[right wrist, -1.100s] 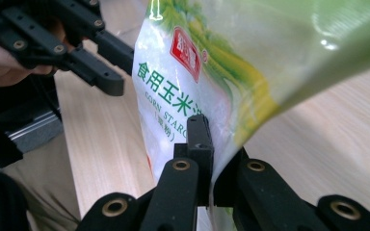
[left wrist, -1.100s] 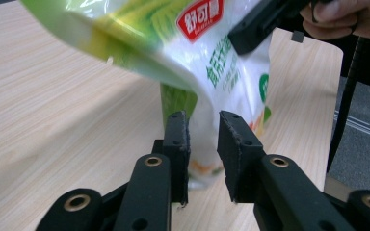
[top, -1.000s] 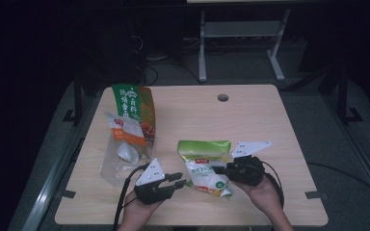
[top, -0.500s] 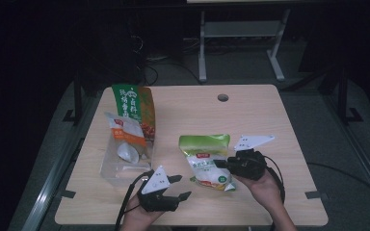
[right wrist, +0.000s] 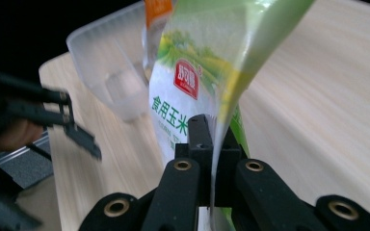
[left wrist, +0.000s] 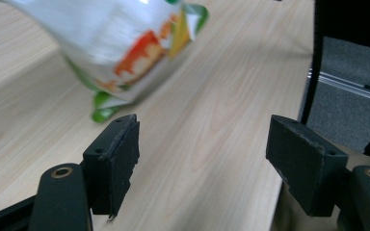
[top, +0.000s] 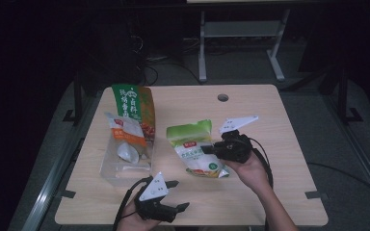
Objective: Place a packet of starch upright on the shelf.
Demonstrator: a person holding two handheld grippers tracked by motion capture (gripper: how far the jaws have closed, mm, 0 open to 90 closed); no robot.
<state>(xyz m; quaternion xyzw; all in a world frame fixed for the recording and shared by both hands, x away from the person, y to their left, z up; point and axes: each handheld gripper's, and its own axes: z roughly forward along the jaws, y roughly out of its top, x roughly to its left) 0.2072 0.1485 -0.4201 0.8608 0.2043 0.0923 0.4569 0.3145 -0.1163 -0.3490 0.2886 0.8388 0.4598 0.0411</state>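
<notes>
A green-and-white pouch (top: 195,149) with a red label hangs tilted just above the table's middle. My right gripper (top: 214,149) is shut on its right edge; in the right gripper view the jaws pinch the pouch (right wrist: 197,72) at its thin side seam. My left gripper (top: 179,195) sits at the near edge, apart from the pouch. Its jaws have just been opening and hold nothing. In the left gripper view my left gripper (left wrist: 202,139) stands wide over bare wood, with the pouch's (left wrist: 125,43) bottom corner beyond it.
A clear plastic tub (top: 125,166) stands at the left with a tall green-and-orange bag (top: 134,108) and a small white-and-orange packet (top: 125,132) in it. A cable hole (top: 223,97) lies at the table's far side. Dark floor and a metal frame surround the table.
The left gripper let go of the pouch, opened and drew back to the near edge. The right gripper raised the pouch and carried it slightly right and away.
</notes>
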